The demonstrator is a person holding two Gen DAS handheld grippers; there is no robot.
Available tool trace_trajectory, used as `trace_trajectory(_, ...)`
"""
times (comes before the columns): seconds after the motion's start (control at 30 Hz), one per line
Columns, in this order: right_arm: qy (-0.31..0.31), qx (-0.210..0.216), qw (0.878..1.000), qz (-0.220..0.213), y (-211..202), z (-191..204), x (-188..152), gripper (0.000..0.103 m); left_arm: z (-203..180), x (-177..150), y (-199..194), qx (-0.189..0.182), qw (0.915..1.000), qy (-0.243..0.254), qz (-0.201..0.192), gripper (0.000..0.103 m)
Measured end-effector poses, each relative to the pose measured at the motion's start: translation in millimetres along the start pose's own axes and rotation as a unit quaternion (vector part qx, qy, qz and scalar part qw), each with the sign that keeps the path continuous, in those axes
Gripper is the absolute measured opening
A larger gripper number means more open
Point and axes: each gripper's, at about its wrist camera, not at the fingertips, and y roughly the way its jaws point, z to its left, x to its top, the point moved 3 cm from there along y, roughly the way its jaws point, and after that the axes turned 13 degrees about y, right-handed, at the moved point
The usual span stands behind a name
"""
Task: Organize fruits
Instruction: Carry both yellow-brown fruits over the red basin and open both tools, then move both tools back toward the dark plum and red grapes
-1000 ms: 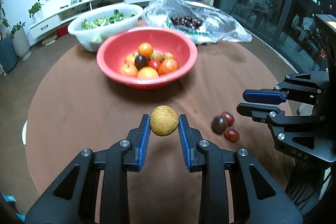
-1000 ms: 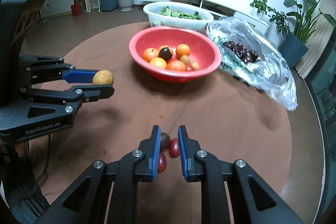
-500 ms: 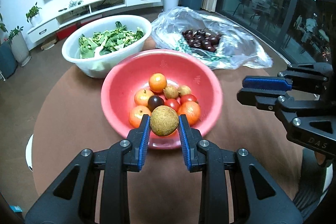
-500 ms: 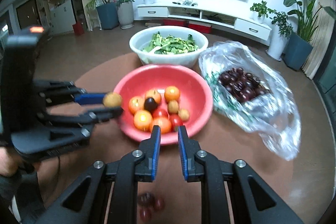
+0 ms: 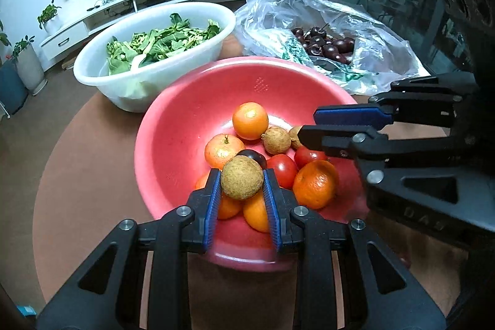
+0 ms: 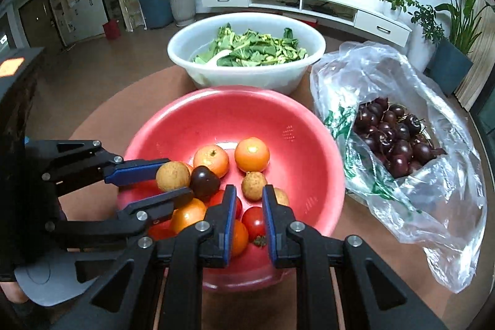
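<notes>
My left gripper [image 5: 242, 194] is shut on a round tan longan [image 5: 242, 180] and holds it above the near side of the red bowl [image 5: 185, 126]. The same longan [image 6: 172, 176] shows in the right wrist view between the left gripper's fingers. The red bowl [image 6: 216, 113] holds oranges, red tomatoes, a dark plum [image 6: 204, 181] and other longans [image 6: 253, 181]. My right gripper [image 6: 249, 206] hovers over the bowl's near rim with its jaws a narrow gap apart and nothing between them. It also shows at the right of the left wrist view [image 5: 337, 127].
A white tub of green leaves [image 5: 102, 76] stands behind the red bowl. A clear plastic bag of dark cherries [image 6: 393, 138] lies at the right. All rest on a round brown table [image 5: 77, 175]. A TV cabinet and potted plants stand beyond.
Both grippers moved forward from the near table to above the red bowl. The left one carried the longan along. The small dark fruits on the table dropped out of view.
</notes>
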Motion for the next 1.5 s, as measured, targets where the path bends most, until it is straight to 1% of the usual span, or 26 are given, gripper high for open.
trace_trajectory(0.2,0.004,-0.009,1.000,0.012,14.6,-5.1,-0.1,0.019,0.8,1.5,4.8,0.005,1.0000,0.001,-0.002,0.026)
trace_trajectory(0.23,0.004,-0.010,1.000,0.013,16.5,-4.4,-0.3,0.019,0.7,1.5,4.4,0.005,1.0000,0.000,-0.004,0.028)
trace_trajectory(0.27,0.004,-0.010,1.000,0.015,17.8,-4.4,-0.9,0.019,0.5,1.4,4.6,0.004,1.0000,-0.001,-0.005,0.033)
trace_trajectory(0.3,0.003,-0.009,1.000,0.016,19.3,-4.2,-1.8,0.019,0.6,0.7,5.6,0.009,1.0000,-0.001,-0.002,0.036)
trace_trajectory(0.37,0.003,-0.015,1.000,0.017,20.8,-5.1,-2.8,0.019,2.3,-1.2,5.3,0.016,0.9999,-0.003,-0.001,0.047)
trace_trajectory(0.43,0.008,-0.014,1.000,0.019,21.1,-8.0,-3.8,0.019,3.8,-1.9,3.1,0.009,0.9999,-0.009,-0.007,0.051)
trace_trajectory(0.5,0.010,-0.017,1.000,0.019,20.5,-10.0,-4.7,0.020,2.7,-1.6,-0.6,0.015,0.9998,-0.008,-0.009,0.055)
trace_trajectory(0.57,0.009,-0.019,1.000,0.018,19.6,-11.1,-4.9,0.022,1.4,-2.0,-4.9,0.016,0.9998,-0.008,-0.012,0.056)
trace_trajectory(0.63,0.014,-0.019,1.000,0.014,16.5,-12.4,-5.0,0.030,0.4,-3.3,-10.5,0.016,0.9997,-0.011,-0.017,0.058)
trace_trajectory(0.7,0.016,-0.017,1.000,0.010,13.4,-12.6,-5.9,0.034,-0.1,-6.0,-18.4,0.018,0.9994,-0.017,-0.023,0.064)
trace_trajectory(0.77,0.017,-0.016,1.000,0.008,10.7,-12.4,-7.2,0.041,-1.1,-10.1,-27.8,0.019,0.9989,-0.026,-0.033,0.076)
trace_trajectory(0.8,0.018,-0.015,1.000,0.007,9.7,-12.5,-7.9,0.045,-2.1,-12.7,-33.4,0.018,0.9986,-0.030,-0.038,0.080)
trace_trajectory(0.9,0.022,-0.012,1.000,0.001,0.9,-13.2,-9.6,0.046,-8.8,-21.8,-50.9,0.019,0.9977,-0.036,-0.054,0.086)
trace_trajectory(0.93,0.023,-0.008,1.000,-0.005,-4.8,-12.4,-10.2,0.049,-11.8,-24.9,-55.2,0.020,0.9976,-0.036,-0.055,0.091)
trace_trajectory(0.97,0.024,-0.007,1.000,-0.010,-9.4,-12.5,-11.1,0.051,-15.6,-29.3,-59.5,0.019,0.9975,-0.036,-0.057,0.092)
trace_trajectory(1.1,0.037,0.007,0.999,-0.032,-36.1,-16.3,-19.5,0.055,-33.6,-48.6,-72.0,0.010,0.9977,-0.038,-0.055,0.092)
trace_trajectory(1.17,0.045,0.015,0.998,-0.045,-53.0,-22.0,-31.9,0.056,-44.1,-61.2,-77.7,0.001,0.9977,-0.040,-0.055,0.092)
trace_trajectory(1.27,0.052,0.019,0.997,-0.048,-69.3,-31.9,-61.0,0.056,-60.2,-79.0,-81.5,-0.009,0.9978,-0.043,-0.049,0.092)
trace_trajectory(1.4,0.088,0.017,0.995,-0.030,-81.1,-51.6,-115.0,0.056,-89.9,-91.8,-77.0,-0.025,0.9986,-0.029,-0.037,0.092)
trace_trajectory(1.5,0.116,0.020,0.993,-0.009,-83.8,-60.9,-150.5,0.056,-111.0,-91.7,-68.2,-0.033,0.9992,0.004,-0.022,0.092)
